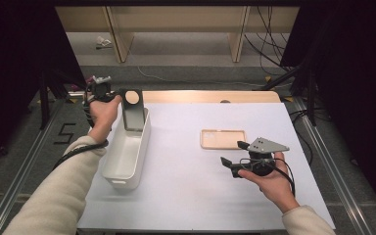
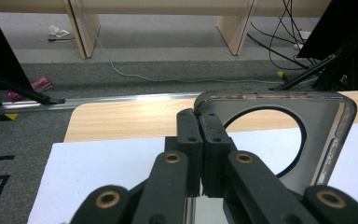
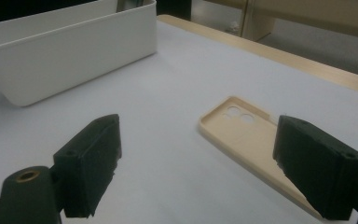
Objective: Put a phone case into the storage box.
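Your left gripper is clamping the edge of a dark phone case, holding it upright over the far end of the white bin. Your right gripper is resting with jaws spread wide, just beside the beige phone case lying flat on the table.

Dark grey phone case, beige phone case, white bin
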The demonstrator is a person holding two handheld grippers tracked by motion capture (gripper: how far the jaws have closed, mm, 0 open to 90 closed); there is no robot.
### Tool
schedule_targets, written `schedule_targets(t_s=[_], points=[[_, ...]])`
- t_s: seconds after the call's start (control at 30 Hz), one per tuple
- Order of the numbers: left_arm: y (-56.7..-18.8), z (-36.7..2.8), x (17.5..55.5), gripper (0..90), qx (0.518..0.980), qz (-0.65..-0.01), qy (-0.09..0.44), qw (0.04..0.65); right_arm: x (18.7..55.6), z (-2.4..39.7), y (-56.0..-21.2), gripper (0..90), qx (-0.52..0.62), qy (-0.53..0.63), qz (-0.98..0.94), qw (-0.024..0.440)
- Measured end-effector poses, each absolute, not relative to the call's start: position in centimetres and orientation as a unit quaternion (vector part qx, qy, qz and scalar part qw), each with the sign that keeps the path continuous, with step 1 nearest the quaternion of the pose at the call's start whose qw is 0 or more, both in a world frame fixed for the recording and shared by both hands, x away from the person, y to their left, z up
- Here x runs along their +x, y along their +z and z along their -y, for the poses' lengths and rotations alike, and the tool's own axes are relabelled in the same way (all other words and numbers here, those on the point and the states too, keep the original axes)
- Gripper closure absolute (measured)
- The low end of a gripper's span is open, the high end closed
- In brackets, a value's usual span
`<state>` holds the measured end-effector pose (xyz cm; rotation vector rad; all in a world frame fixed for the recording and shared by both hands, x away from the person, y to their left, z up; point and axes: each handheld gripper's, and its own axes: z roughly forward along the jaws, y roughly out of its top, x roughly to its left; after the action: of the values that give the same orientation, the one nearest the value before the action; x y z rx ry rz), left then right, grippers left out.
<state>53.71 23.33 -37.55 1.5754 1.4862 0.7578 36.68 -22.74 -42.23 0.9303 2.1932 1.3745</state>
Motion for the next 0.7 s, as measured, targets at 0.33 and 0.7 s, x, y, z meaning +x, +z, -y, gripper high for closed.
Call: schedule_targets(t_s=[0.33, 0.7], points=[[-38.0, -23.2, 53.7, 87.9, 0.633, -0.589, 0.299, 0.404, 36.7, 22.7, -42.2, 16.2, 0.331, 0.489, -0.783, 0.194], [-38.6, -23.2, 53.7, 87.3, 0.64, -0.589, 0.293, 0.397, 36.7, 22.7, -42.3, 16.2, 0.332, 0.489, -0.783, 0.193]])
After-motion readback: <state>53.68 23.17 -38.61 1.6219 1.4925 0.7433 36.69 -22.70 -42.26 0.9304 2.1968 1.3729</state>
